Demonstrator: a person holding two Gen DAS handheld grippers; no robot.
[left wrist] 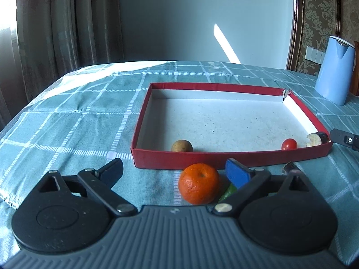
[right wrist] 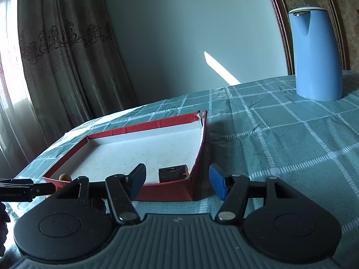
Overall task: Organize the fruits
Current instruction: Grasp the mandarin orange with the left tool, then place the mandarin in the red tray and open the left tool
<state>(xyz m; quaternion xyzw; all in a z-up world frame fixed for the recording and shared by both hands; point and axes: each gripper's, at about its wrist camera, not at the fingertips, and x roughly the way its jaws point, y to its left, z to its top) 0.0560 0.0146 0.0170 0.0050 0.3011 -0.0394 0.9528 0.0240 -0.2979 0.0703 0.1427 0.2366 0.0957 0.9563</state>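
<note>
A shallow red box with a white floor lies on the checked tablecloth. Inside, along its near wall, sit a small brown round fruit, a cherry tomato and a dark-skinned cut fruit piece. An orange mandarin rests on the cloth just outside the near wall, between the wide-open fingers of my left gripper. A green fruit peeks out beside it. My right gripper is open and empty at the box's near right corner, with the dark piece just ahead.
A tall blue kettle stands on the table at the back right, also in the left wrist view. Curtains and a wall lie behind the table. The right gripper's tip shows in the left wrist view; the left gripper shows at the right view's left edge.
</note>
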